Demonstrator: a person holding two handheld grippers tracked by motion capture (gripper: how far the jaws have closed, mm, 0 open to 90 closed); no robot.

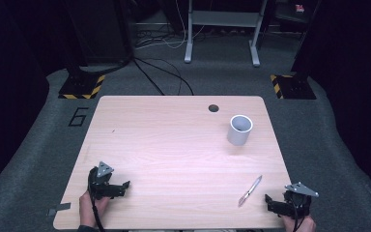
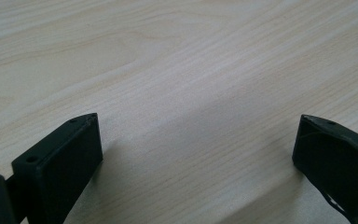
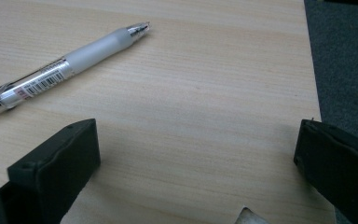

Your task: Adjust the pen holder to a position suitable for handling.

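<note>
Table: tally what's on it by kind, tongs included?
Pen: 1
Cup: 1
Tongs, left and right: 2
Total: 4

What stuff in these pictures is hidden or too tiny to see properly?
- Inside of the white cup, high view: its own wall hides the bottom.
- Back end of the pen, right gripper view: cut off by the left edge.
- Print on the pen's label, same view: too small to read.
- Dark round spot on the table, high view: too small to identify.
</note>
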